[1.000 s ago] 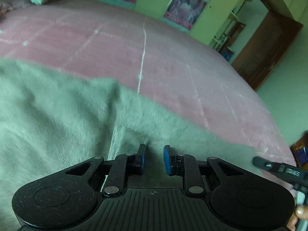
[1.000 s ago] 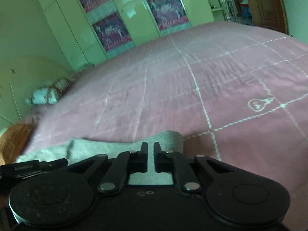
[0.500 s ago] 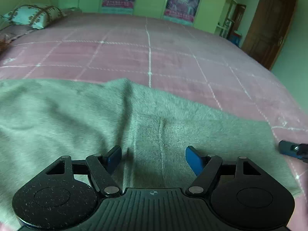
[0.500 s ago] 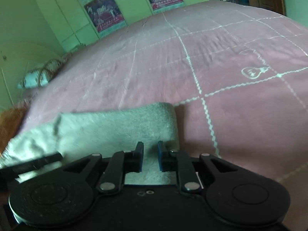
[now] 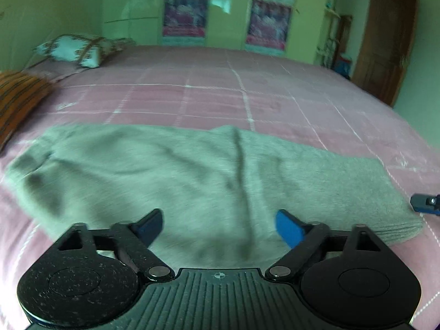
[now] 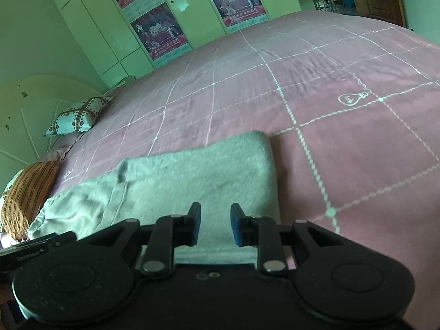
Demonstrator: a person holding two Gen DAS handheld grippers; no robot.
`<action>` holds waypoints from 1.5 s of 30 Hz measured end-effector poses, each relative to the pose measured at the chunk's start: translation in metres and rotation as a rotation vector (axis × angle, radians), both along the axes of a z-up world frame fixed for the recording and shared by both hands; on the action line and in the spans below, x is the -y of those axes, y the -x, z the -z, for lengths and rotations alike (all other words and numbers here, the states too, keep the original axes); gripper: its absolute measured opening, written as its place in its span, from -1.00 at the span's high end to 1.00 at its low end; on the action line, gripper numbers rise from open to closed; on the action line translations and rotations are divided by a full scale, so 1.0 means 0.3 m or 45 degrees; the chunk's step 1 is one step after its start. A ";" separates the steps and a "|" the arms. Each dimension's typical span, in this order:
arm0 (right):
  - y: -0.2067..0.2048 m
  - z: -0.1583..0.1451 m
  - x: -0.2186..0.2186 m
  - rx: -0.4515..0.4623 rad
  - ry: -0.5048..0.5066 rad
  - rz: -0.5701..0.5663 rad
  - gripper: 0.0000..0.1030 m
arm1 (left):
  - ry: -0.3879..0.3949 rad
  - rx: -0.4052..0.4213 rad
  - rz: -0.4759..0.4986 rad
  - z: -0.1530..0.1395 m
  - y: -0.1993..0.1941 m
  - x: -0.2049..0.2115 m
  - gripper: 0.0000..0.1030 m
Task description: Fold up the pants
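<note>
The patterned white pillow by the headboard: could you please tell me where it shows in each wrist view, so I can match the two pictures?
Left wrist view: the patterned pillow lies at upper left, at the far end of the pink bedspread.
Right wrist view: it sits at the left edge, about mid-height.
Shared landmark: the orange striped cushion lies nearer the camera than the pillow in both views.

Two wrist fisheyes, low and near, angled down, sharing pants (image 5: 209, 176) on bed (image 6: 343, 143)

Pants (image 5: 192, 176) on bed (image 5: 275, 101) — pillows (image 5: 74, 49) beyond (far left)
</note>
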State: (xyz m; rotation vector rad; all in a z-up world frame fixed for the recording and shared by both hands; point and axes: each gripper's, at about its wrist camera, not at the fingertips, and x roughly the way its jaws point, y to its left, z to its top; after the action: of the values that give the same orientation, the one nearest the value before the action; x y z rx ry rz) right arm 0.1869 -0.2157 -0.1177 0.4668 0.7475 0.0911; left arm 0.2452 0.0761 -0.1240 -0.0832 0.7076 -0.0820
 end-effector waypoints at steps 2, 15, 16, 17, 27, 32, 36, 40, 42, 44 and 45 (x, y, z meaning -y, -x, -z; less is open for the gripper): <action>0.009 -0.008 -0.018 -0.002 0.003 -0.005 0.61 | -0.008 -0.008 -0.075 0.016 0.034 -0.078 -0.89; -0.026 -0.033 -0.154 0.028 0.086 -0.049 -0.42 | 0.034 -0.089 -0.319 0.109 0.015 -0.415 -1.00; -0.030 -0.033 -0.163 0.031 0.095 -0.053 -0.42 | 0.039 -0.089 -0.325 0.115 0.002 -0.429 -1.00; -0.034 -0.033 -0.171 0.031 0.101 -0.058 -0.42 | 0.043 -0.093 -0.328 0.121 -0.012 -0.442 -1.00; -0.082 -0.010 -0.239 0.007 0.136 -0.085 -0.42 | 0.439 -0.065 -0.456 0.247 -0.091 -0.641 -1.00; -0.100 -0.006 -0.268 0.008 0.145 -0.097 -0.42 | 0.716 -0.025 -0.529 0.284 -0.134 -0.735 -1.00; -0.114 -0.003 -0.296 0.002 0.153 -0.116 -0.42 | 0.976 0.036 -0.563 0.338 -0.189 -0.808 -1.00; -0.135 -0.002 -0.331 -0.002 0.164 -0.136 -0.42 | 1.034 0.160 -0.531 0.396 -0.238 -0.821 -1.00; -0.152 -0.007 -0.366 0.001 0.163 -0.164 -0.41 | 0.973 0.121 -0.526 0.372 -0.251 -0.800 -0.06; -0.160 -0.020 -0.406 0.027 0.192 -0.204 -0.42 | 0.998 0.131 -0.537 0.350 -0.224 -0.822 0.36; -0.166 -0.026 -0.432 0.035 0.212 -0.229 -0.42 | 0.977 0.145 -0.535 0.335 -0.207 -0.826 0.36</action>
State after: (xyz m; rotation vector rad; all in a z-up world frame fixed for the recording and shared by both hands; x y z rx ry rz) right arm 0.2367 -0.0862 -0.1100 0.2391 0.7626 0.2014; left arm 0.3072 0.3239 -0.2244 -0.9510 0.5001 0.0491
